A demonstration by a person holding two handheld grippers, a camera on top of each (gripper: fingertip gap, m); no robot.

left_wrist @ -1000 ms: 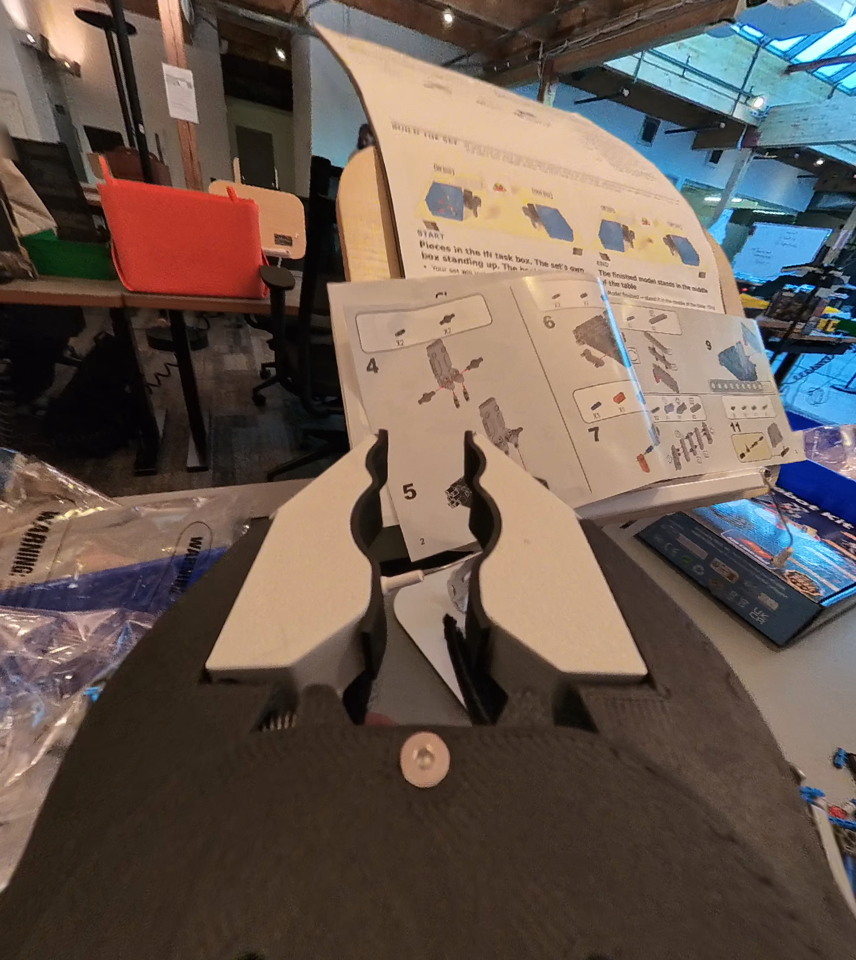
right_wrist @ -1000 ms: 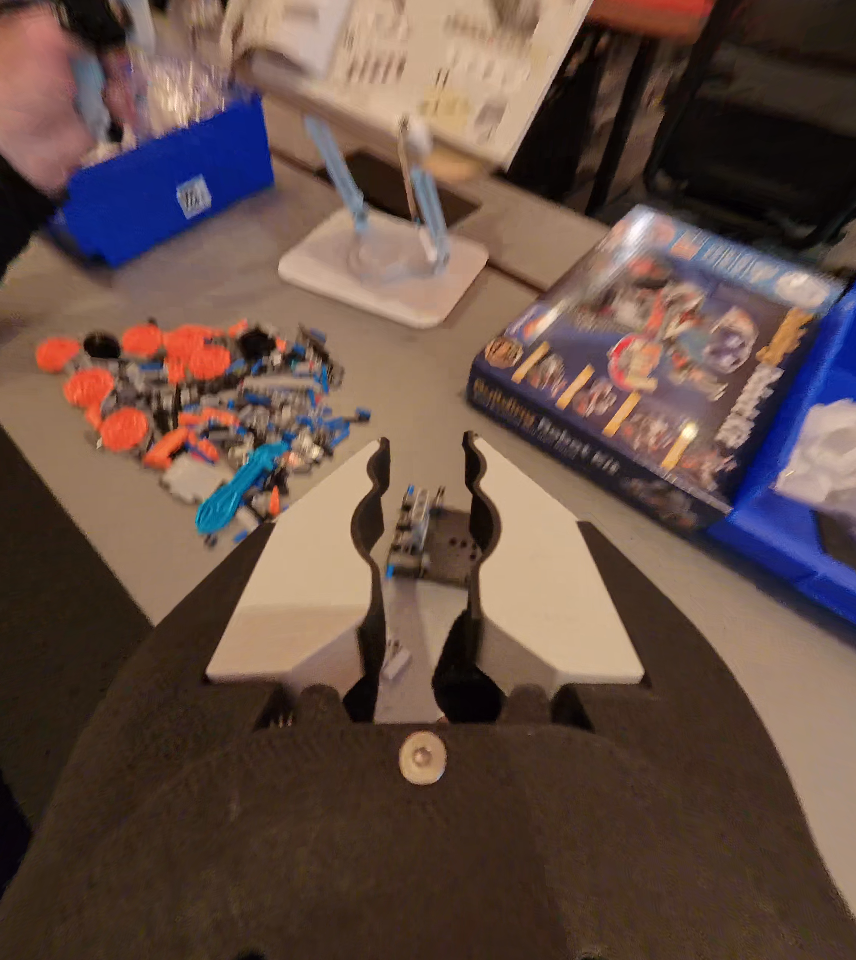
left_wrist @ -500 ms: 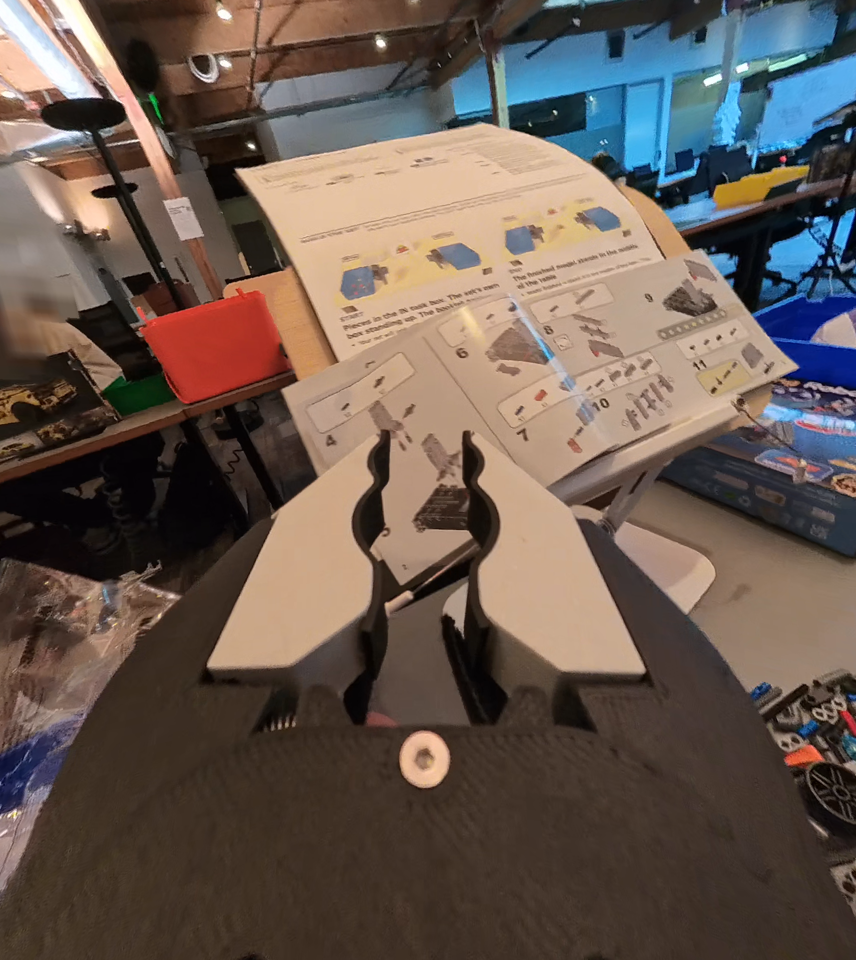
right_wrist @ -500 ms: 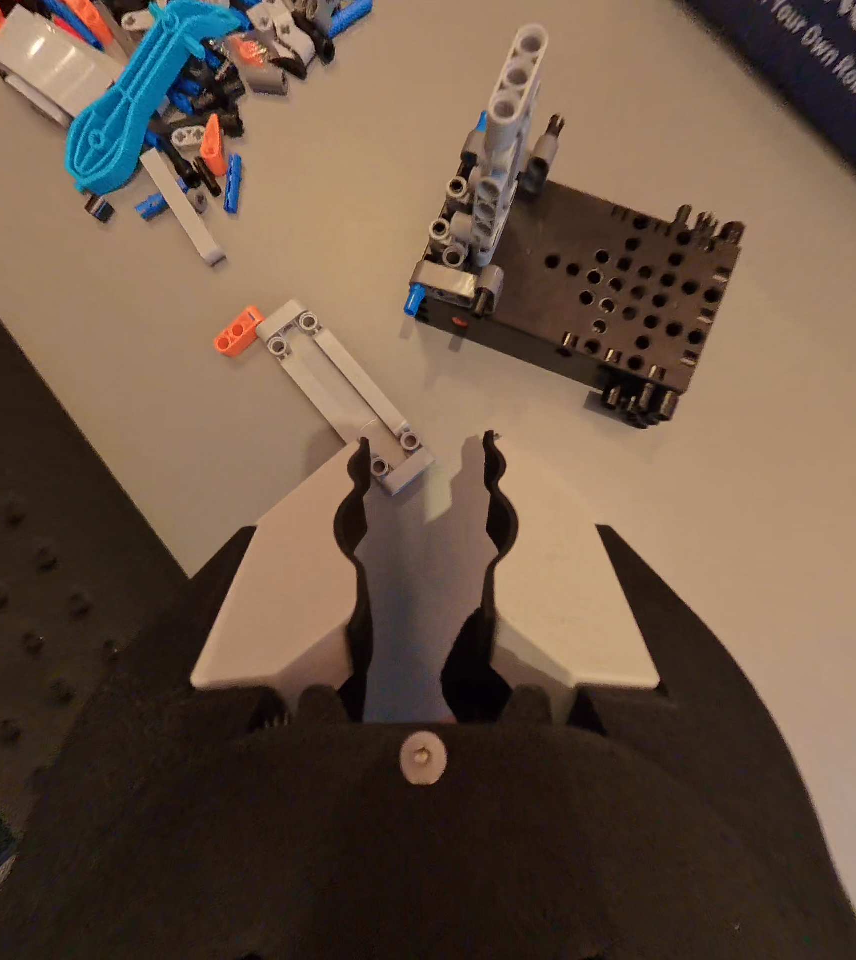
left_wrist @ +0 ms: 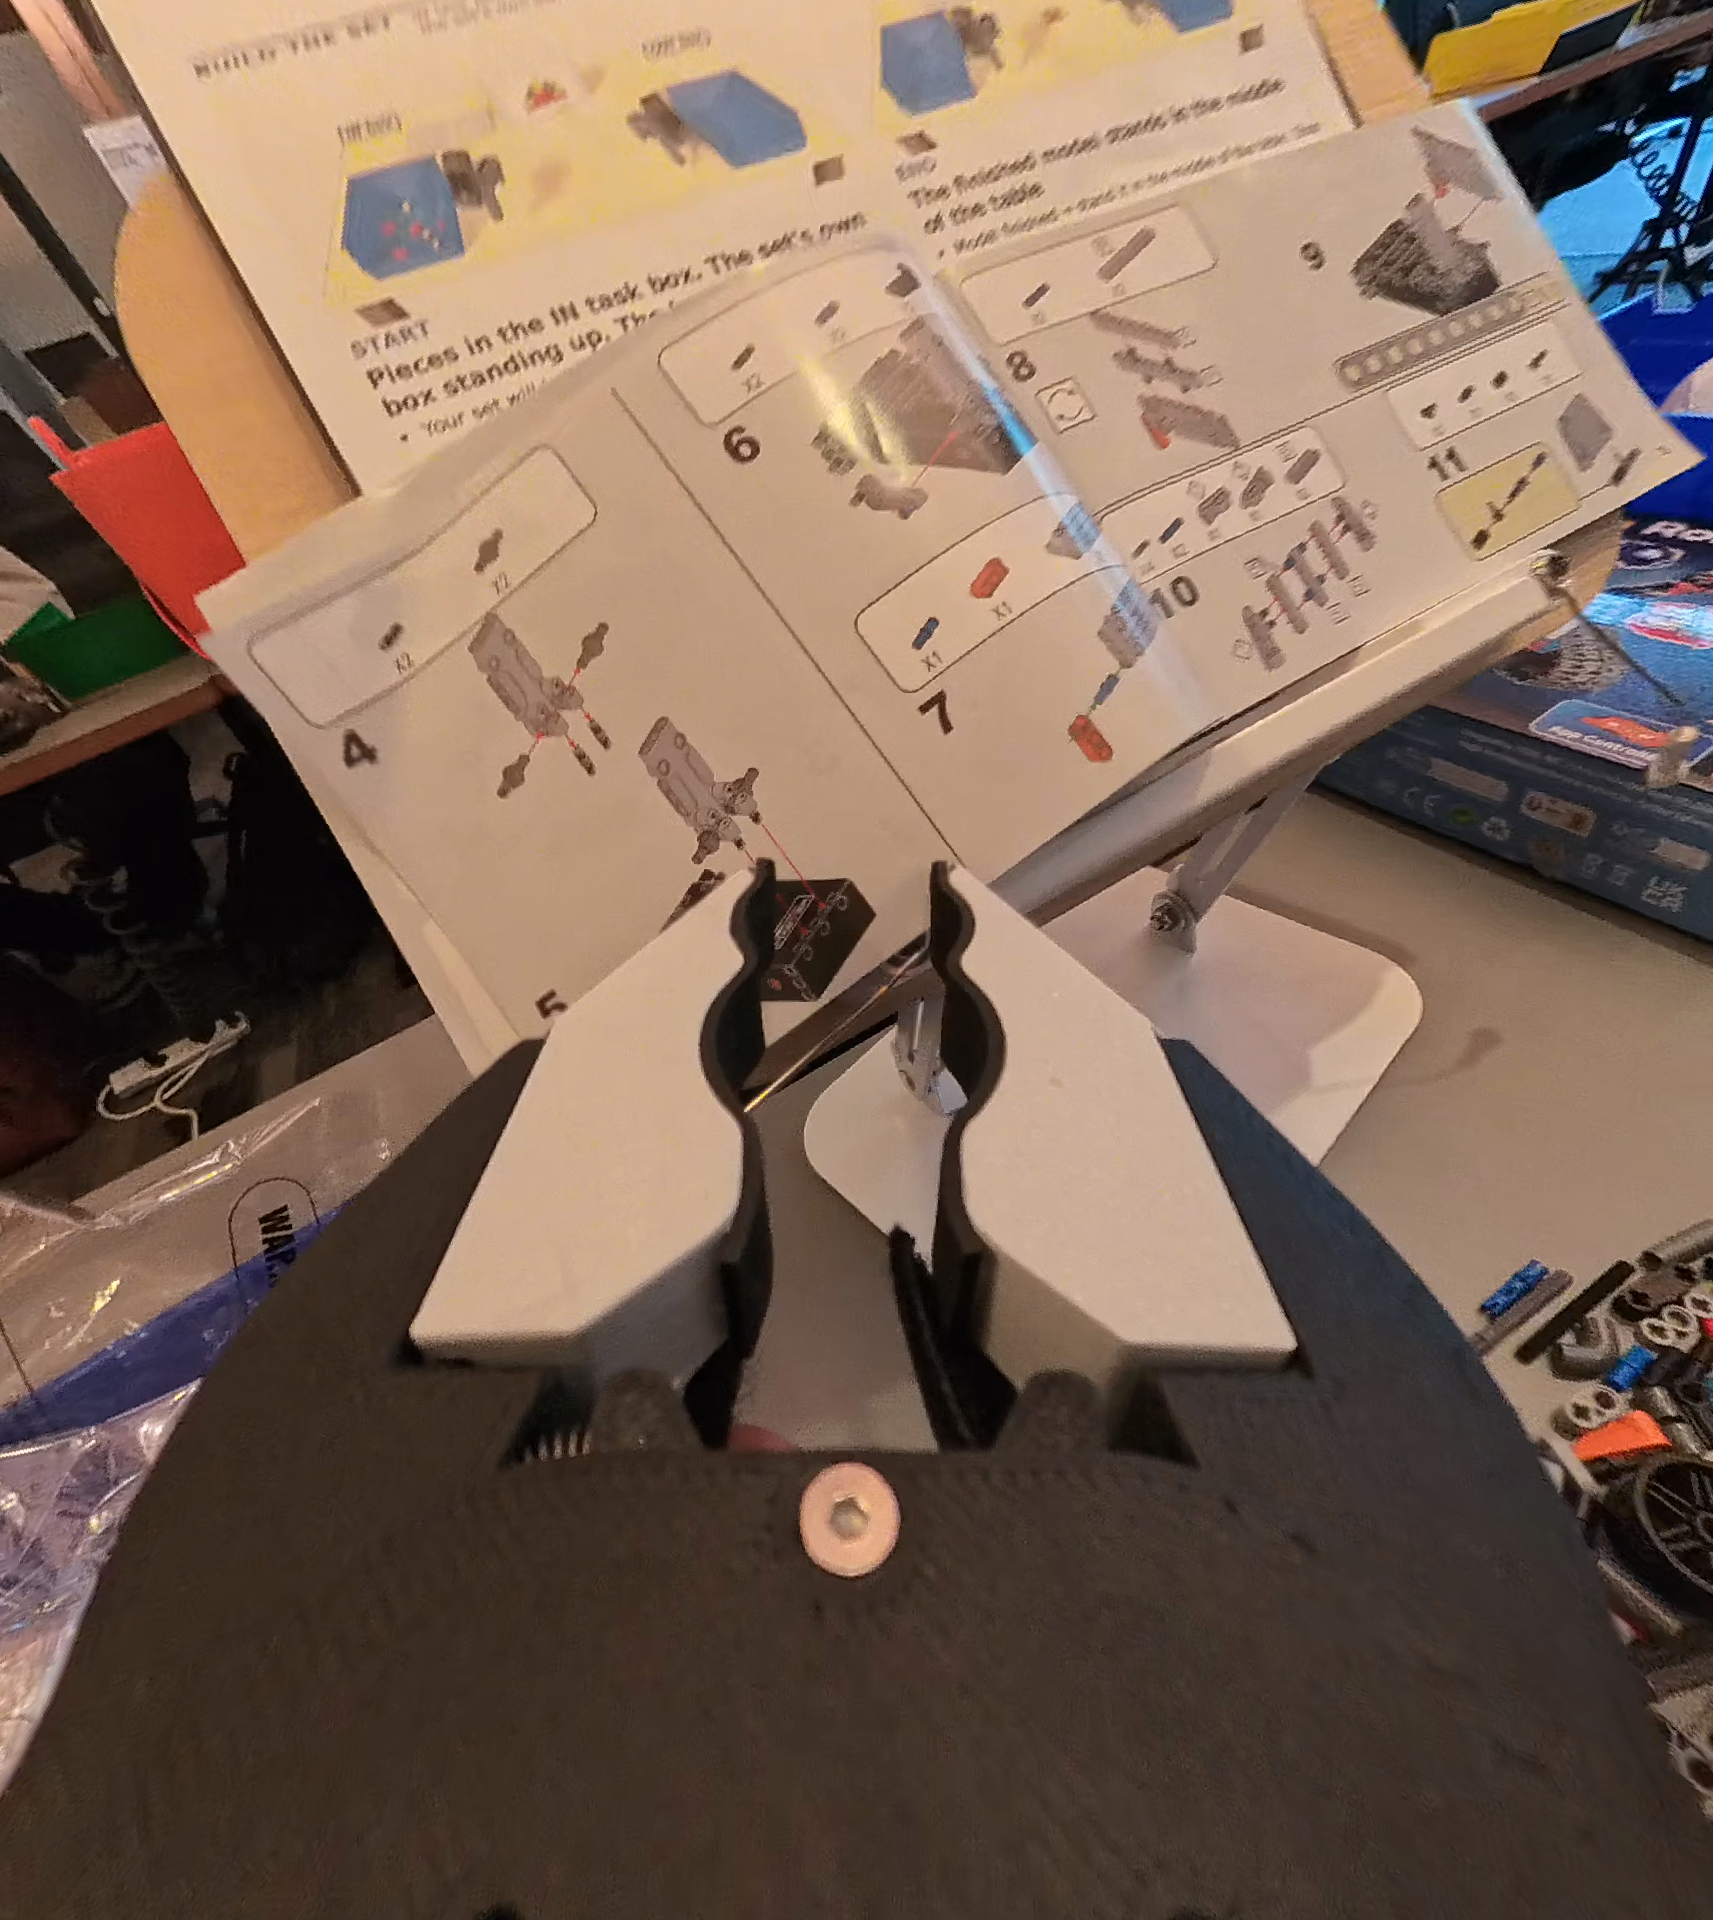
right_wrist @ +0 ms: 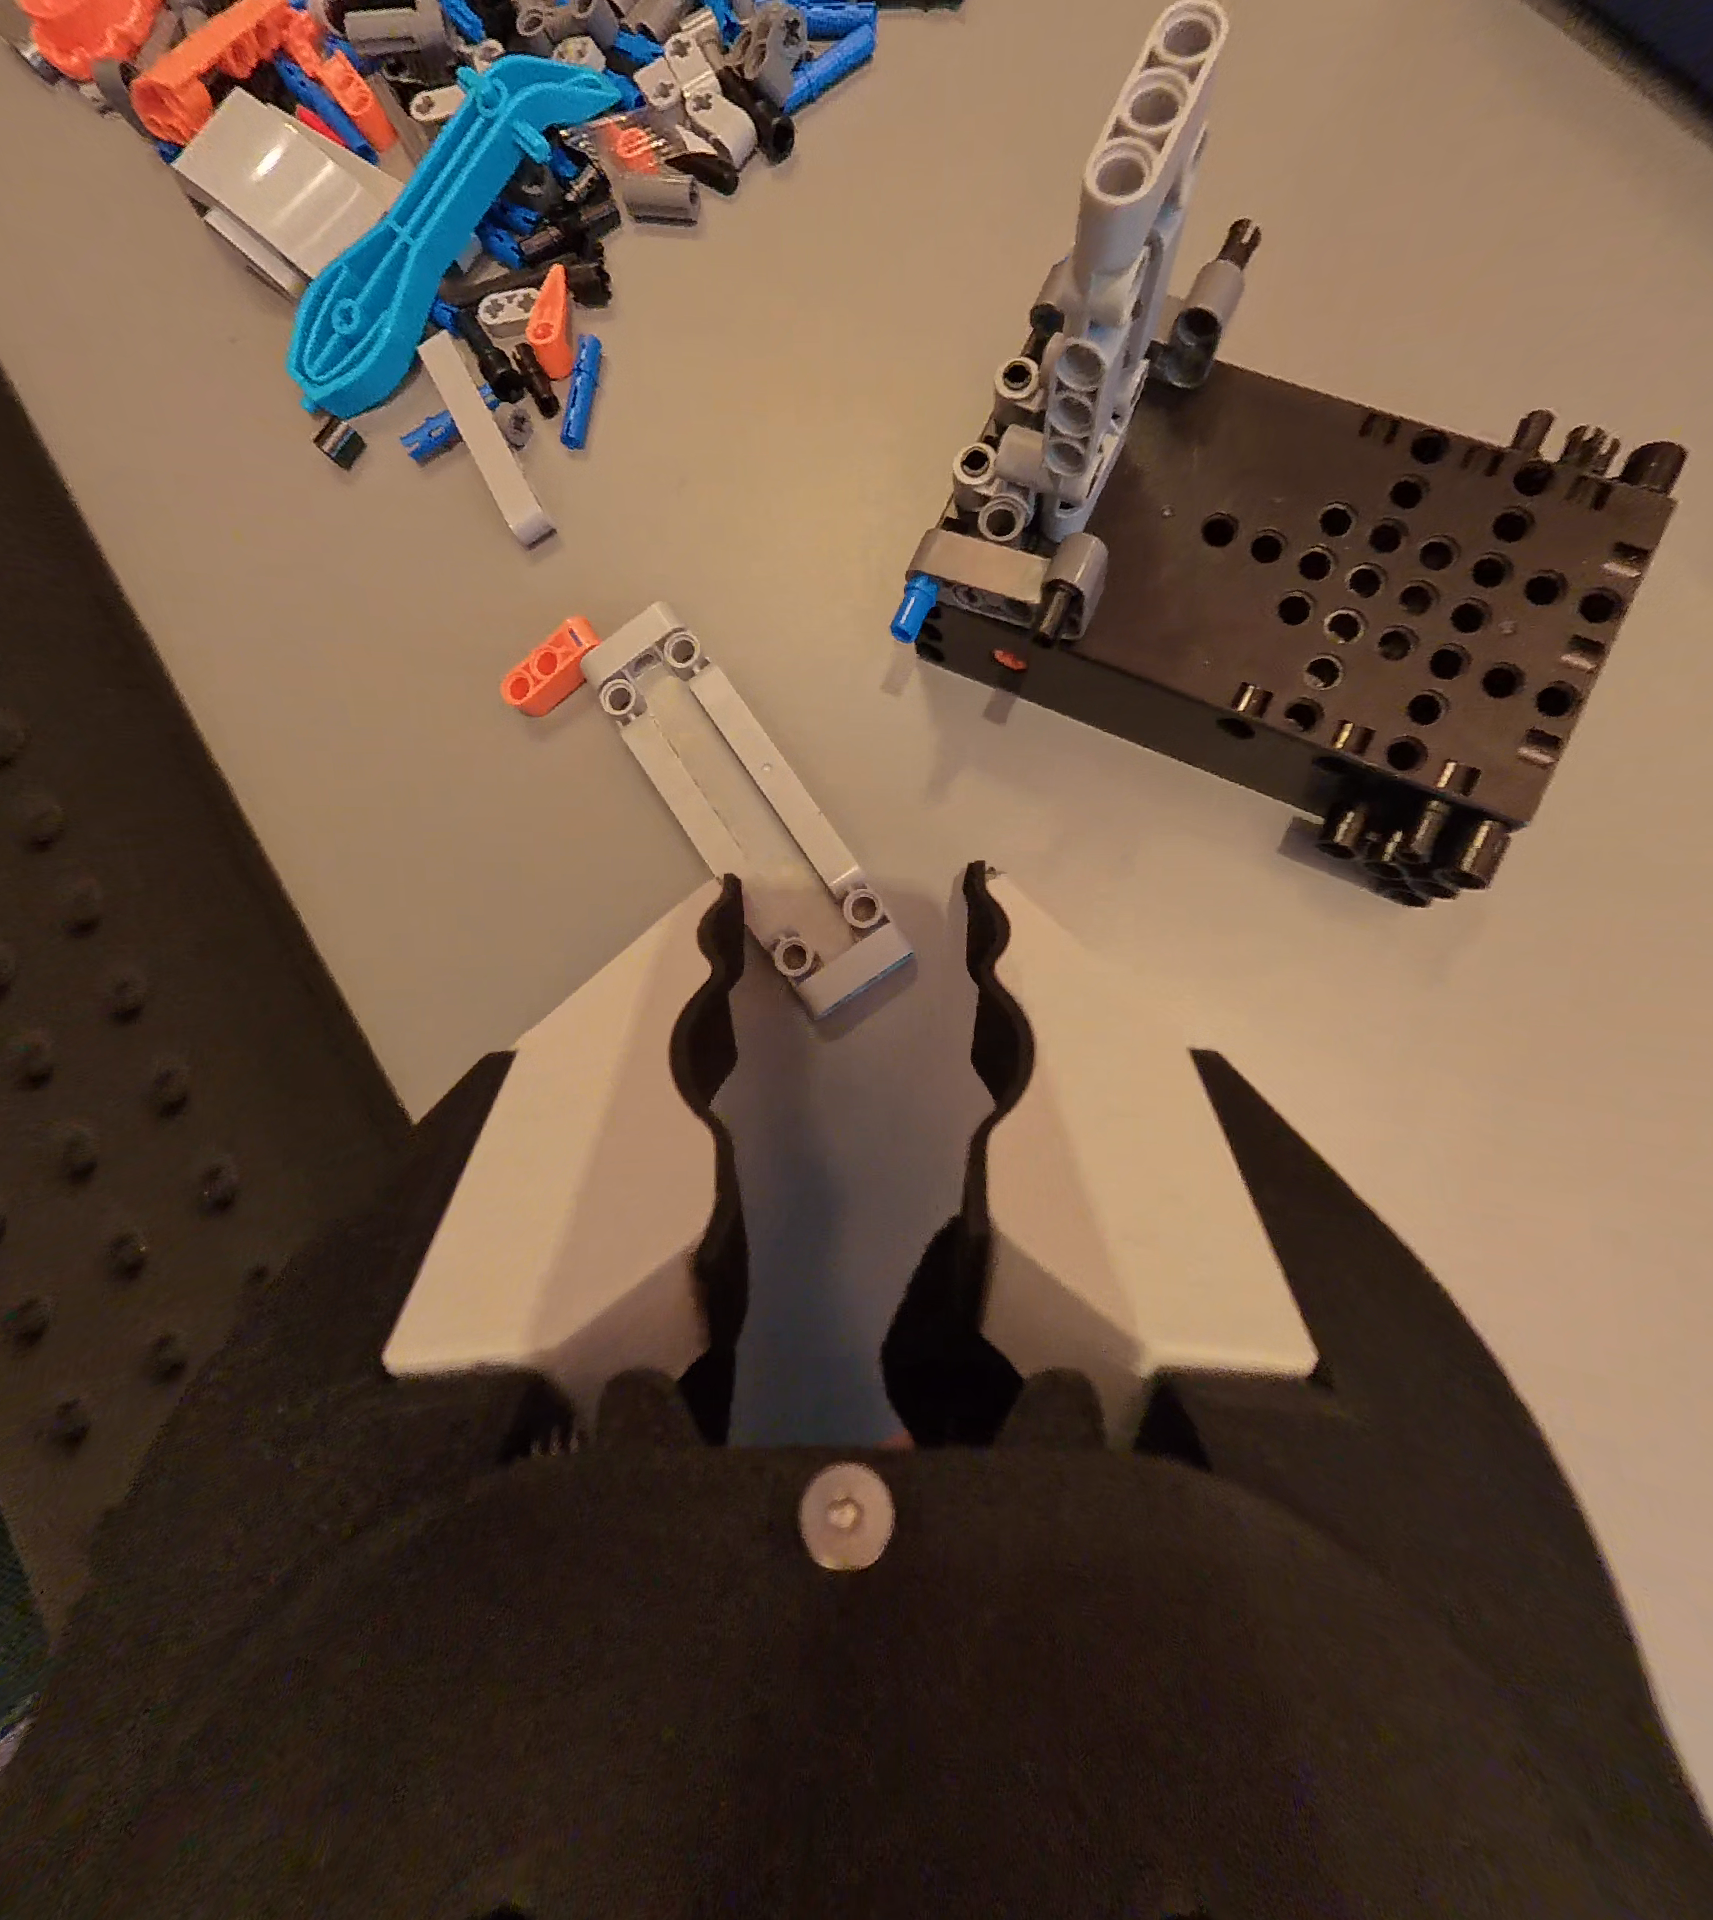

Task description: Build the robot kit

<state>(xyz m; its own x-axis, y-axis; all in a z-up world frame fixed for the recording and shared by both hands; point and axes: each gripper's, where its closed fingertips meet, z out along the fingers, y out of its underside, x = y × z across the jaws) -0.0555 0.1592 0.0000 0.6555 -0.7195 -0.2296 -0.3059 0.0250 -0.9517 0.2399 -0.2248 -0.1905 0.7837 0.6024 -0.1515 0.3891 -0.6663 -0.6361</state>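
Observation:
My right gripper [right_wrist: 850, 883] is open and empty, pointing down at the grey table. The near end of a flat grey panel piece [right_wrist: 743, 800] lies between its fingertips. A small orange connector [right_wrist: 545, 681] touches the panel's far end. A black perforated block [right_wrist: 1351, 613] with an upright grey beam [right_wrist: 1122, 260] and a blue pin stands to the right. My left gripper [left_wrist: 847, 883] is open and empty, held up facing an open instruction booklet [left_wrist: 831, 540] on a white stand [left_wrist: 1278, 997].
A pile of loose blue, orange, grey and black parts with a turquoise tool [right_wrist: 426, 239] lies at the far left. A black studded mat [right_wrist: 52, 831] borders the table's left edge. A blue kit box [left_wrist: 1610, 748], clear plastic bags [left_wrist: 10, 1403] and more parts [left_wrist: 1693, 1434] surround the stand. One gripper's finger ends stand about 50 cm off the other's. To reach the black perforated block [right_wrist: 1351, 613] in a straight line is about 7 cm for my right fingers, about 45 cm for my left.
My right gripper swung down from a view across the table to the grey panel and came a little closer. My left gripper moved nearer the booklet and tilted.

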